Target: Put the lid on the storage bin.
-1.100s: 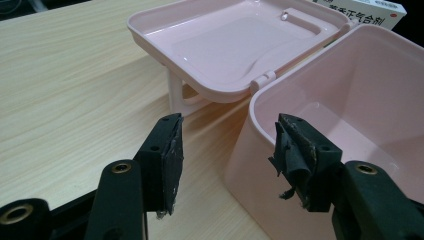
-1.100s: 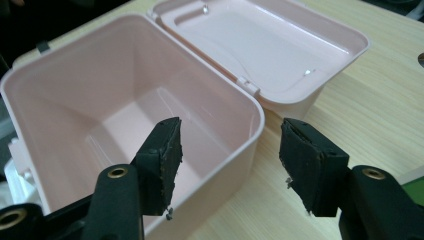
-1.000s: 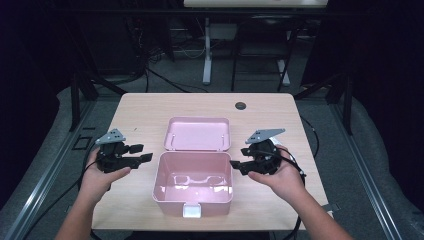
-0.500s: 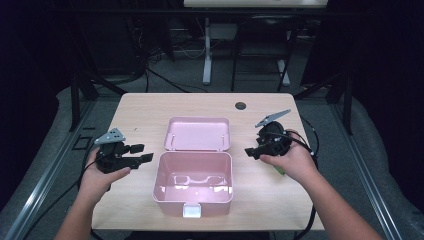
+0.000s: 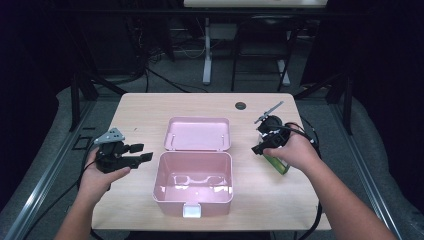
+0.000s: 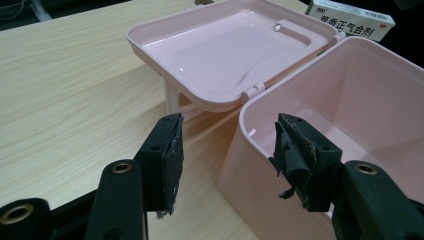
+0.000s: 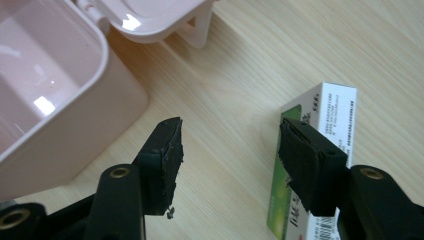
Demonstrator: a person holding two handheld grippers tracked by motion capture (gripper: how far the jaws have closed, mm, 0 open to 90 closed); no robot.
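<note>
Your right claw (image 7: 227, 150) hangs wide open over the table (image 5: 150, 107) near its right edge, with nothing held between the jaws. In the right gripper view the medicine box (image 7: 320, 150), white and green, lies flat on the wood partly under the right-hand jaw, while the left-hand jaw is over bare wood, so the jaws are offset from the box rather than astride it. In the high view your right hand (image 5: 290, 150) covers most of that box, and a green end of it (image 5: 277, 164) peeks out on the side nearer you.

Just to the left of the medicine box stands the pink case (image 5: 192, 182), open, at the middle of the table toward the near edge. Its lid (image 5: 197, 134) lies tipped back behind it, propped a little off the wood on a small pink leg in the gripper views. The case's rounded corner (image 7: 100, 75) comes close to your right claw's left-hand jaw, with a strip of bare table between case and medicine box. The inside of the case is glossy and I cannot make out any contents.

Your left claw (image 6: 227, 155) is likewise wide open and holds nothing. It sits off the left side of the case, near the left edge of the table, jaws pointing toward the case wall, with the case's near corner between the jaw tips.

A small dark round fitting (image 5: 240, 105) is set in the table close to the far edge, well apart from everything else.
</note>
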